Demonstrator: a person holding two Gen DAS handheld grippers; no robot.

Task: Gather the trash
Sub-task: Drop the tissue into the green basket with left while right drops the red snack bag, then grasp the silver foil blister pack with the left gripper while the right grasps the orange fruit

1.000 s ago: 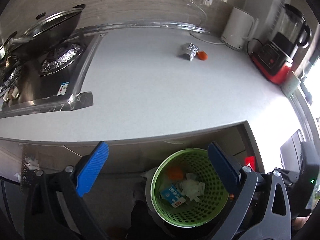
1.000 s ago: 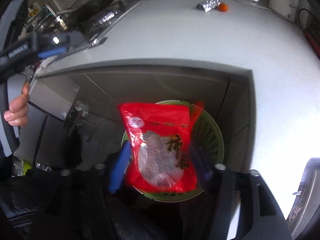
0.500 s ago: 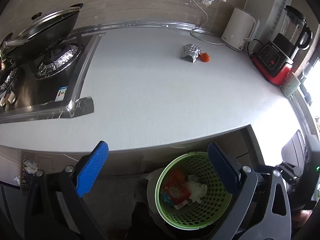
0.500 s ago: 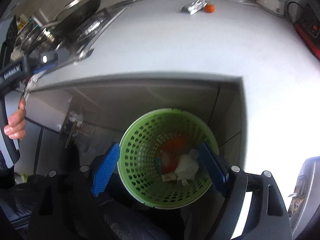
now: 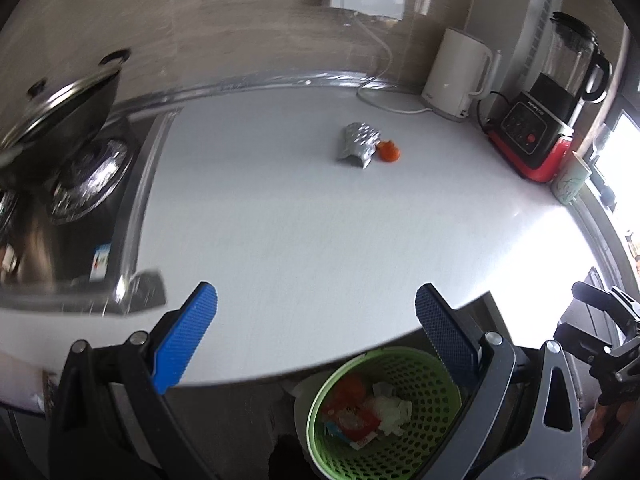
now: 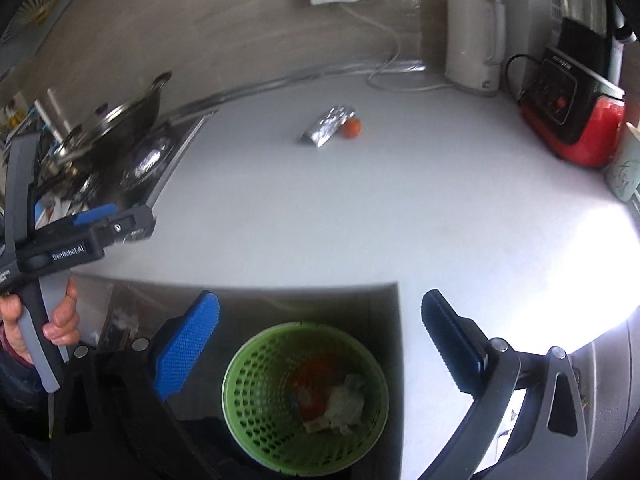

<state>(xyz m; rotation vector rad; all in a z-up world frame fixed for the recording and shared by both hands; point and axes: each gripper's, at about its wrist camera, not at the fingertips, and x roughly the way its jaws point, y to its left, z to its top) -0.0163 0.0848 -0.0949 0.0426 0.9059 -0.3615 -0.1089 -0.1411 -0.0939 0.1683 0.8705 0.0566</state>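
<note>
Trash: foil wrapper [image 5: 357,145] w/ orange scrap [image 5: 389,152] touching its right side, upper centre of table [image 5: 304,232]. Green basket [image 6: 248,412] at frame bottom, below table edge, holds red packet [image 5: 352,412], crumpled tissue. Right hand-held gripper [image 6: 320,332] jaws opening, nothing btwn. Left hand-held gripper [image 5: 316,312] wide, empty.

Red packet [image 6: 316,384] dropped into green basket [image 6: 248,412]; right claw [image 6: 320,340] (opening) now empty.
</note>
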